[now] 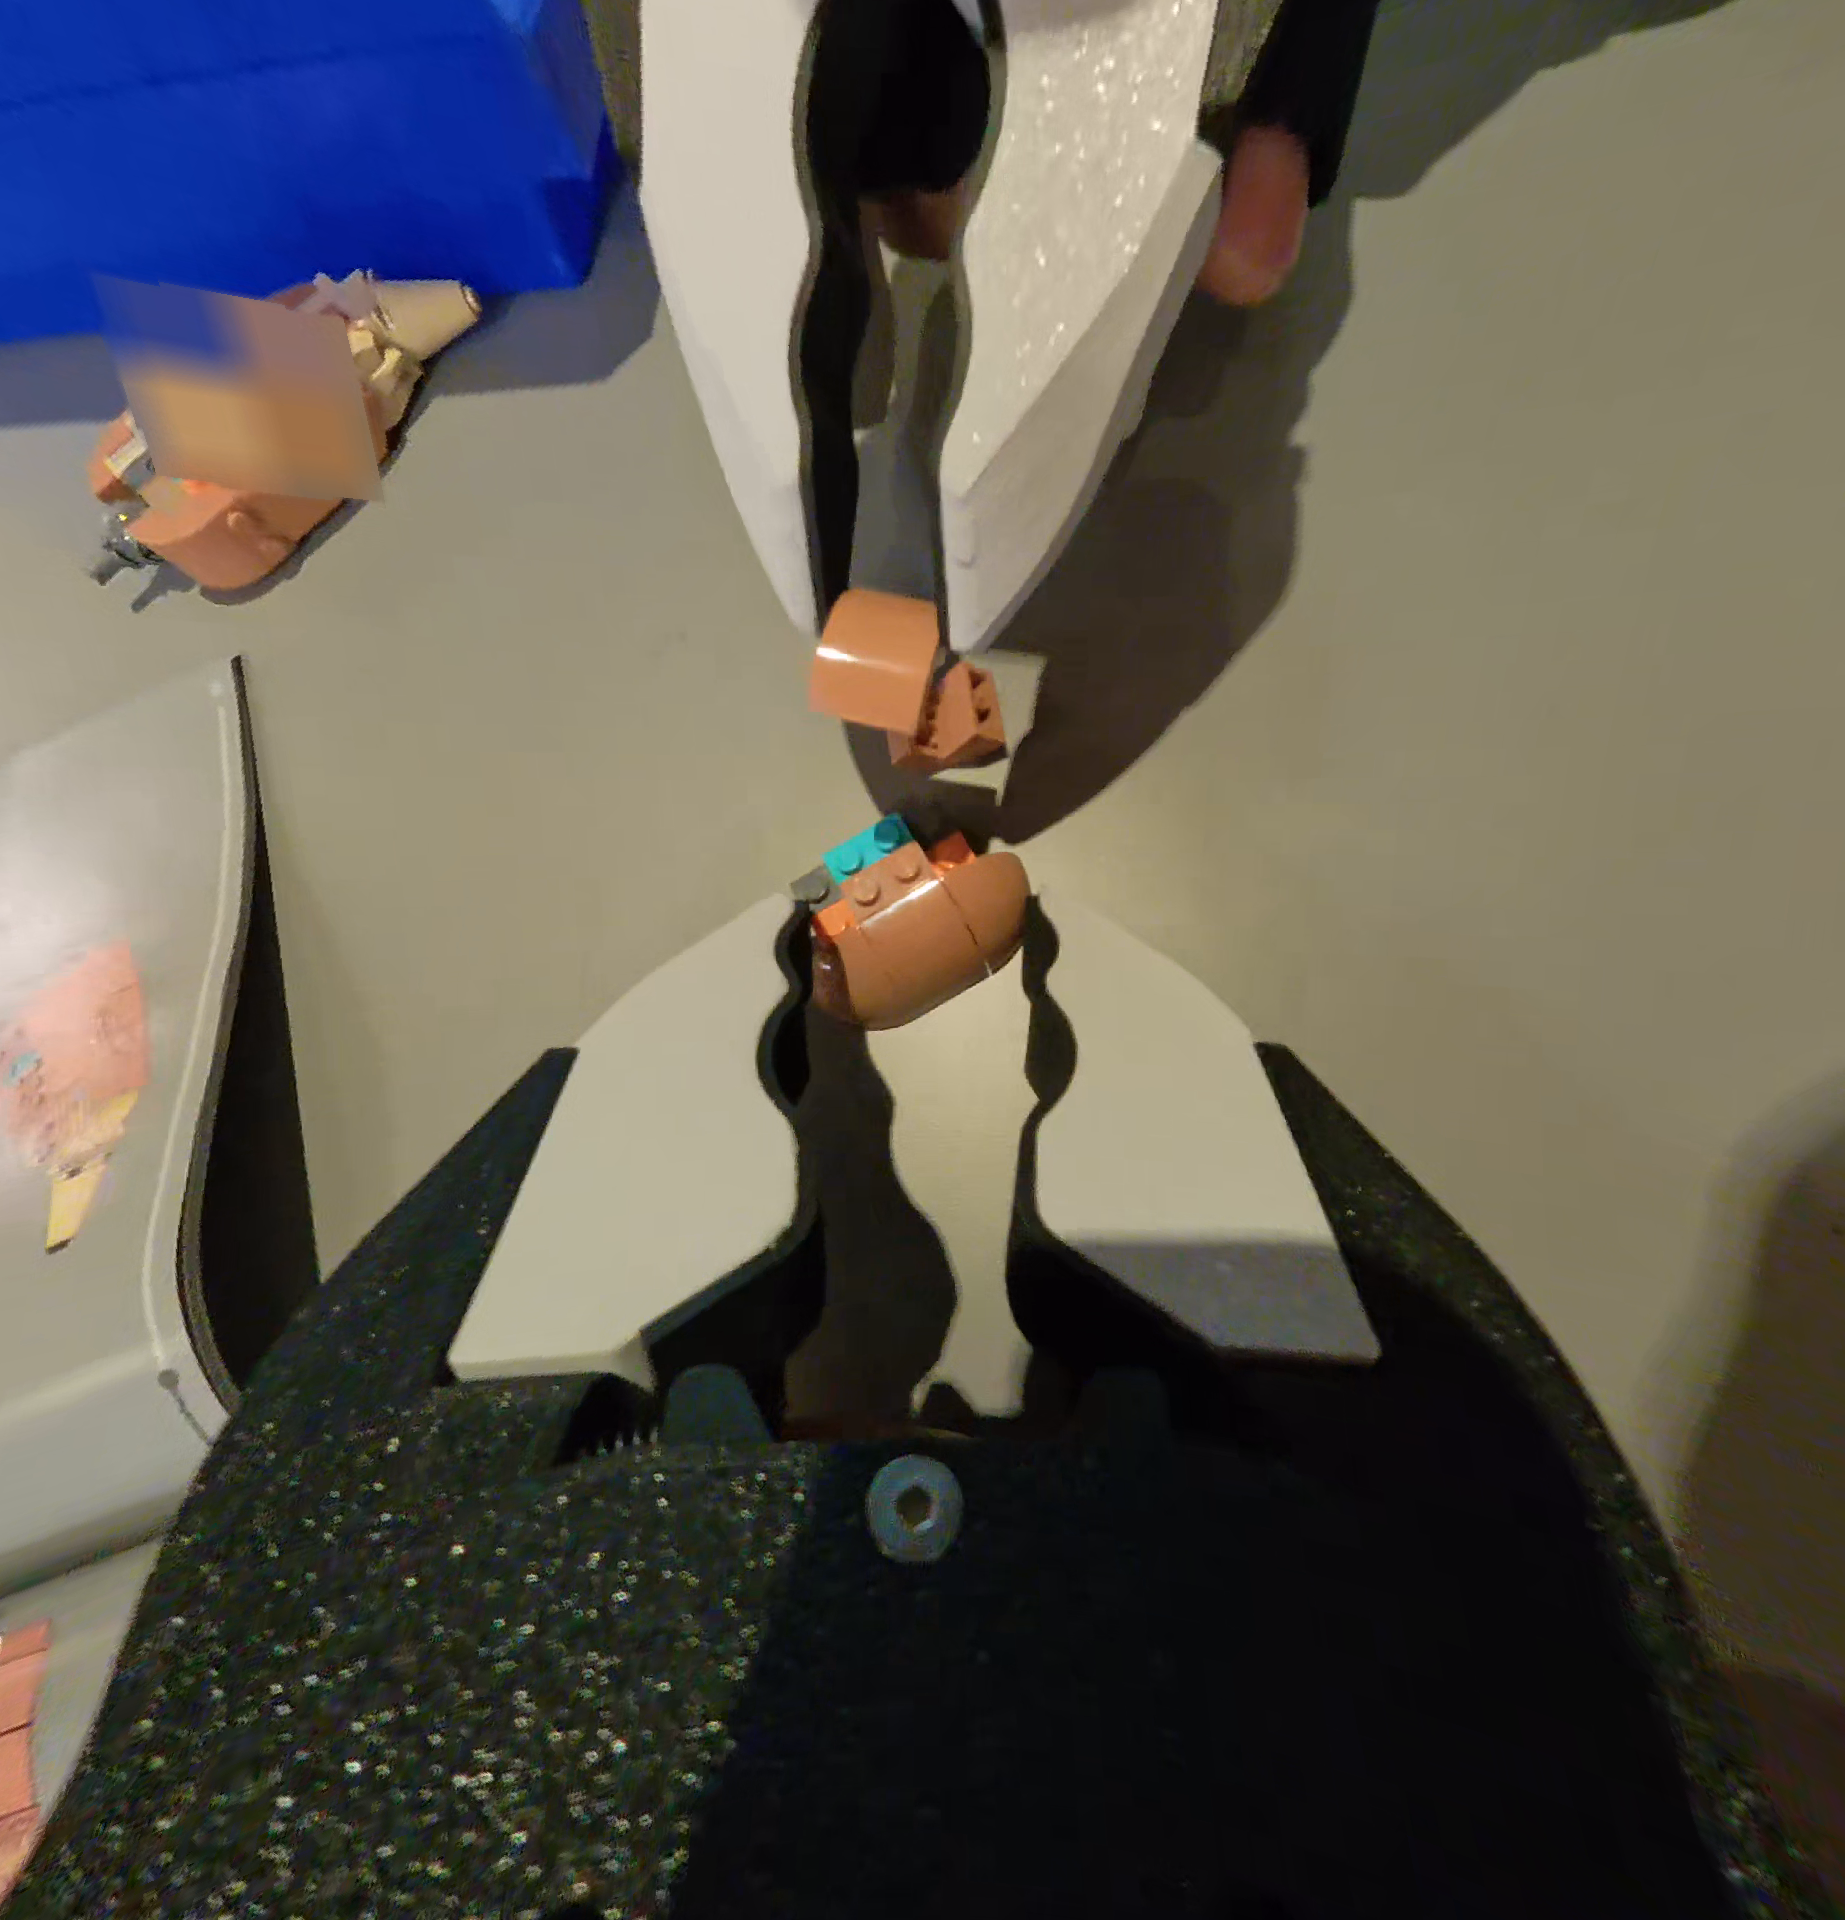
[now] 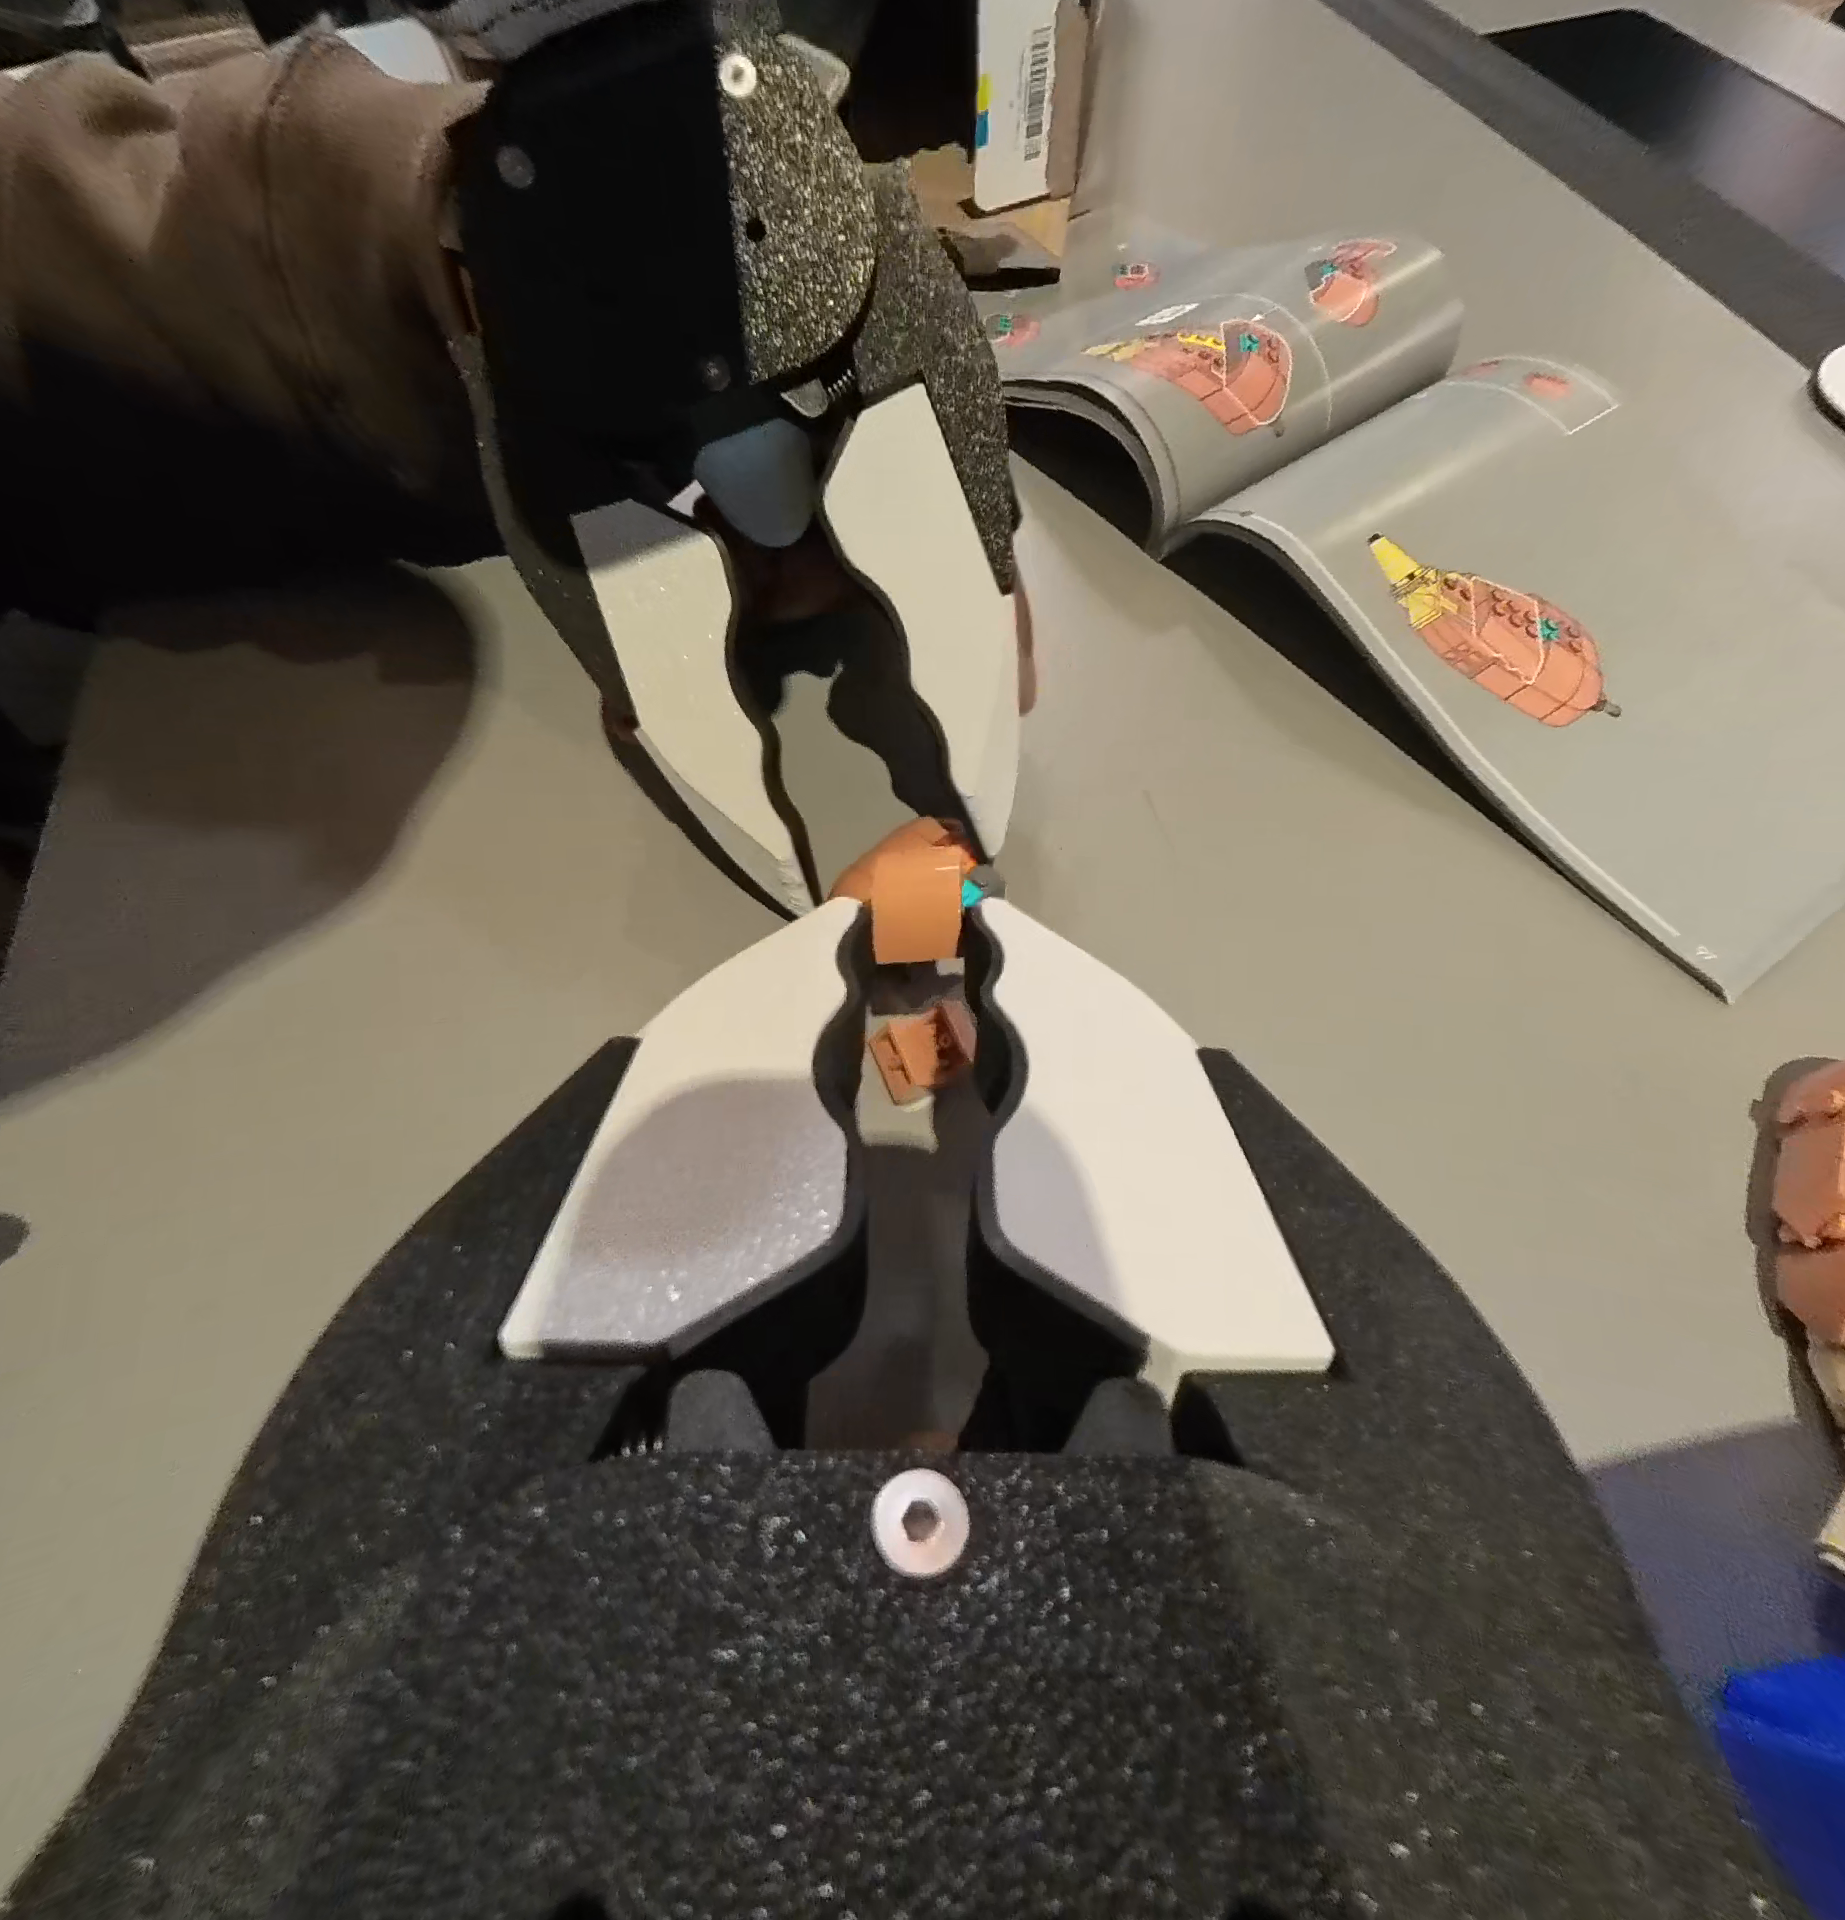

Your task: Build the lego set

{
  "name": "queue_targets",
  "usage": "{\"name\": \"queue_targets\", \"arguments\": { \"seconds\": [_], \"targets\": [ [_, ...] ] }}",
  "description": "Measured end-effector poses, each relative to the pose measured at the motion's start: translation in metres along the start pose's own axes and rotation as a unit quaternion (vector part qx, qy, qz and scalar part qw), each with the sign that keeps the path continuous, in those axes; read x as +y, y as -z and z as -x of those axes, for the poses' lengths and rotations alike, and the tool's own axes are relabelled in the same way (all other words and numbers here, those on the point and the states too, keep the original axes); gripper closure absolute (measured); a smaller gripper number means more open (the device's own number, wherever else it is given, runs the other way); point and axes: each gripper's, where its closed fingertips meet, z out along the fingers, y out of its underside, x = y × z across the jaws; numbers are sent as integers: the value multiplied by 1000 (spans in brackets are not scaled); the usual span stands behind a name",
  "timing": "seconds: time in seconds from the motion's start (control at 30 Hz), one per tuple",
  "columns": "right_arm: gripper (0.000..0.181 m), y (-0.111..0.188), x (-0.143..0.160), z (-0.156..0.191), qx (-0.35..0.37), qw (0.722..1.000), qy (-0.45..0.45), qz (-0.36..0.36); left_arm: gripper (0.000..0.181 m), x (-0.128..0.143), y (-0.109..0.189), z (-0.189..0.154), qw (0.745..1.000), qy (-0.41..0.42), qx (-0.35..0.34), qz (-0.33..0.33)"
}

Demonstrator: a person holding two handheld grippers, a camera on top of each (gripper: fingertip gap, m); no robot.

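My left gripper [image 1: 913,925] is shut on a small rounded brown lego assembly [image 1: 923,940] with teal and grey bits on its top. It holds this above the grey table. My right gripper [image 1: 897,623] comes in from the far side, tip to tip with the left. It is shut on a brown curved brick [image 1: 871,675] with a smaller brown piece [image 1: 954,722] on it. A short gap shows between brick and assembly. In the right wrist view my right gripper [image 2: 918,914] holds the curved brick [image 2: 913,920], the left gripper [image 2: 897,868] close behind it.
A part-built brown model [image 1: 222,530] lies by a blue bin [image 1: 274,156]; both also show in the right wrist view, the model [image 2: 1832,1195] and the bin [image 2: 1811,1787]. An open instruction booklet [image 2: 1417,499] lies on the table [image 2: 274,1039]. A brown sleeve [image 2: 170,312] reaches in from the left. The model [image 2: 1832,1195] is about 15 centimetres from both grippers' fingertips.
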Motion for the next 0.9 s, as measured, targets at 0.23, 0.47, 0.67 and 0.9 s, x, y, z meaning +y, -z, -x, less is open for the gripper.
{"name": "queue_targets", "arguments": {
  "seconds": [0.23,0.47,0.67,0.9],
  "targets": [
    [165,11,-24,0,-78,983,-132,-96,142,3,3,4,999,41,-24,23],
    [165,37,-59,-3,-196,910,-278,-235,143,6,8,15,986,154,-50,27],
    [165,42,-66,-12,-229,868,-336,-286,143,3,6,19,978,200,-63,14],
    [165,38,-64,-16,-218,869,-339,-288,145,3,9,22,975,213,-64,2]
  ]
}}
